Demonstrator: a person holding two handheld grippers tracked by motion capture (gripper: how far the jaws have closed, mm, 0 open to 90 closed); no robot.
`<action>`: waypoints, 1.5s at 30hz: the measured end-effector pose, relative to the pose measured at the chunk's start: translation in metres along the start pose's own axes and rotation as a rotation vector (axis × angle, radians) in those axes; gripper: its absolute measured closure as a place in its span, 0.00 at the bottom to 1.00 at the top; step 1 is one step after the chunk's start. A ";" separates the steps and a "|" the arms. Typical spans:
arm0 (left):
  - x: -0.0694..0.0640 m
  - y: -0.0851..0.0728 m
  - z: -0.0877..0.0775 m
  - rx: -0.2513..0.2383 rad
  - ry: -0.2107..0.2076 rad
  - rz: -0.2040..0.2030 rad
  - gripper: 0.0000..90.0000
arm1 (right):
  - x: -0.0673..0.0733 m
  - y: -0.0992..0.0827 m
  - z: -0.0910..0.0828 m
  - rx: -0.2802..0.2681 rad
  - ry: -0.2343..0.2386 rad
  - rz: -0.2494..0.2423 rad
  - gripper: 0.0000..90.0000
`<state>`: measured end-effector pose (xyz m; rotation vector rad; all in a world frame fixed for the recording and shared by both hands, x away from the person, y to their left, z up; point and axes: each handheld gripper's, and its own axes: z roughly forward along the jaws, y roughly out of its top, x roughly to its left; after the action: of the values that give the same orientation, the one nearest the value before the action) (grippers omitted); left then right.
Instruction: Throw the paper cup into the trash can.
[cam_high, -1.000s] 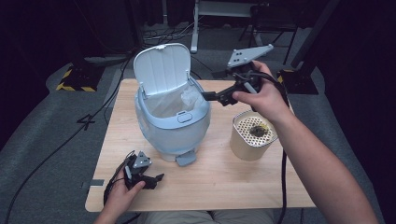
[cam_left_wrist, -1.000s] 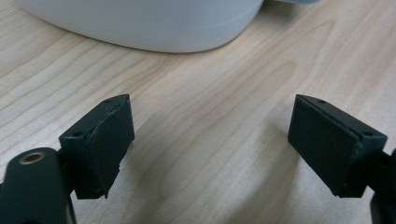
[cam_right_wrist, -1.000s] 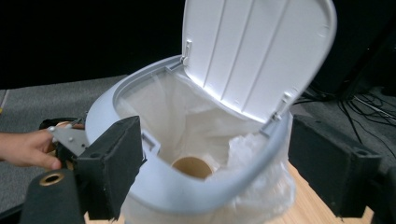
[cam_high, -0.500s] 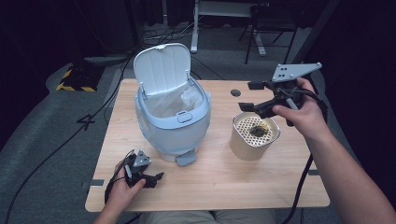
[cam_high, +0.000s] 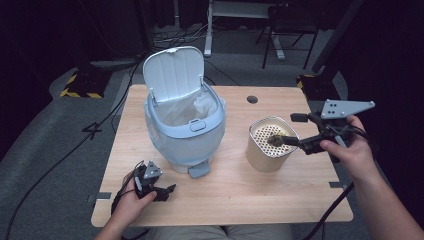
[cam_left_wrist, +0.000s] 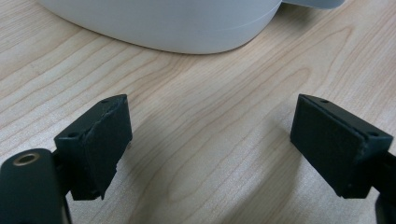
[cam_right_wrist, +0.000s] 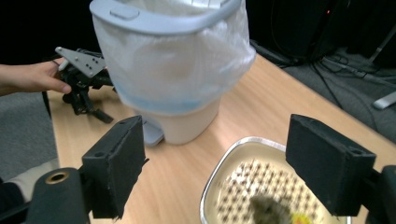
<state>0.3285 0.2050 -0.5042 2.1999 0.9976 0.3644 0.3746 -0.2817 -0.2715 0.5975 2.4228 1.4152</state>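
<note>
Both grippers' fingers stand apart: left gripper (cam_high: 161, 190) rests on the table (cam_high: 235, 200), right gripper (cam_high: 280, 140) over the canister (cam_high: 270, 150).

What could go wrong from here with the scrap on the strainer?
The right tool hangs open over the perforated strainer container, above a small scrap. A shallow grasp may slip on it. Pushing down off-centre could tip the container. The bin with its lid up stands apart, so the scrap could drop on the table in transit.
</note>
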 end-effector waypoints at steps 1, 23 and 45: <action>0.000 0.000 0.000 0.003 0.009 0.004 0.15 | 0.001 -0.007 -0.002 -0.005 -0.004 0.010 0.23; -0.004 0.002 0.002 0.006 0.031 -0.030 0.11 | 0.012 -0.166 0.019 0.104 -0.160 0.125 0.25; 0.001 -0.002 -0.009 -0.038 0.040 -0.056 0.22 | -0.014 -0.239 0.048 0.234 -0.243 0.203 0.21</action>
<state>0.3242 0.2109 -0.4992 2.1338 1.0631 0.3993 0.3571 -0.3567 -0.5035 1.0322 2.3994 1.0586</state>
